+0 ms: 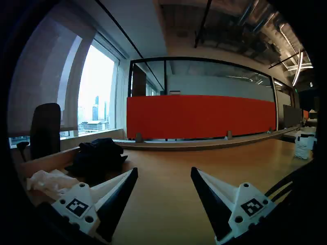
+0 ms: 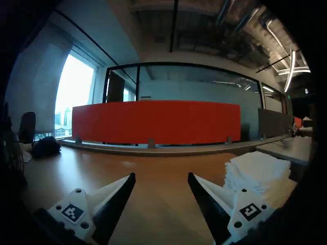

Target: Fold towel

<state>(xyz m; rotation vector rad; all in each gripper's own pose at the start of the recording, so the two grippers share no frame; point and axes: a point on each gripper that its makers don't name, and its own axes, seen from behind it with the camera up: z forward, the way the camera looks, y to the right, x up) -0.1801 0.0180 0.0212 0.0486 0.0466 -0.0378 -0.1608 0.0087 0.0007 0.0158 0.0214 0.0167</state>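
Spreading empty fingers (image 1: 118, 192) over the desk (image 1: 163, 212): left gripper (image 1: 164, 169), one black bundle (image 1: 98, 157) to their left; right gripper (image 2: 161, 174), one towel stack (image 2: 257, 169) to their right.

Counter (image 2: 163, 179) carries towel stack (image 2: 259, 171) at right, fabric heap (image 1: 98, 157) at left, crumpled cloth (image 1: 51, 181) before it, chair (image 1: 45, 130) behind. Divider panel (image 1: 200, 116) stands along rear edge.
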